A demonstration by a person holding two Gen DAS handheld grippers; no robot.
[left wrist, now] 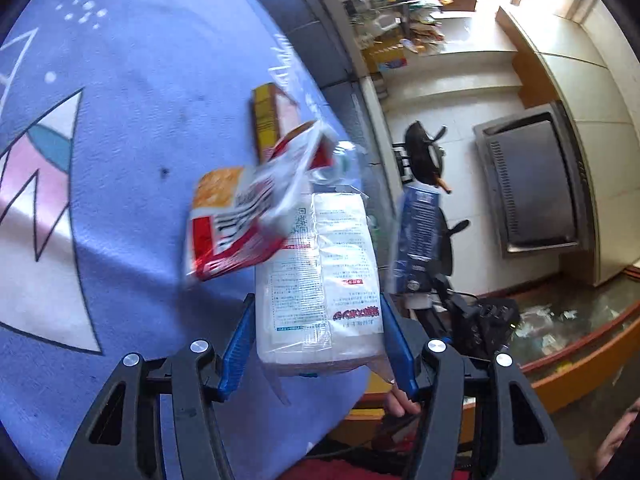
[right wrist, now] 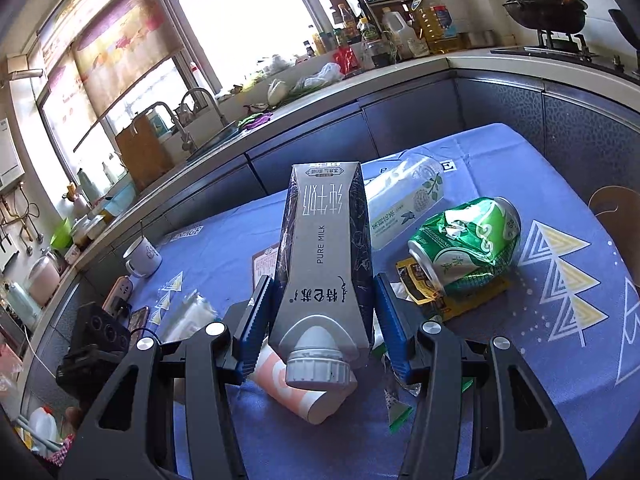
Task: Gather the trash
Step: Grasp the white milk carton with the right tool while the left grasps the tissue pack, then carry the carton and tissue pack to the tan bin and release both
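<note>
My left gripper point(left wrist: 320, 344) is shut on a white plastic tissue pack point(left wrist: 316, 276) and holds it above the blue tablecloth point(left wrist: 140, 140). A red-and-white wrapper point(left wrist: 244, 220) and a yellow box point(left wrist: 266, 120) appear beyond it, blurred. My right gripper point(right wrist: 320, 320) is shut on a grey and navy milk carton point(right wrist: 324, 256), cap toward the camera; the carton also shows in the left wrist view point(left wrist: 418, 236). On the cloth lie a crushed green can point(right wrist: 468, 244), a clear plastic bottle point(right wrist: 404, 200), a pink paper cup point(right wrist: 308, 392) and a yellow wrapper point(right wrist: 460, 300).
A mug point(right wrist: 140, 258), a power strip point(right wrist: 120, 292) and a black device point(right wrist: 96, 344) sit at the table's left. A counter with sink point(right wrist: 212, 136), bottles point(right wrist: 400, 36) and a wok point(right wrist: 544, 4) on the stove runs behind.
</note>
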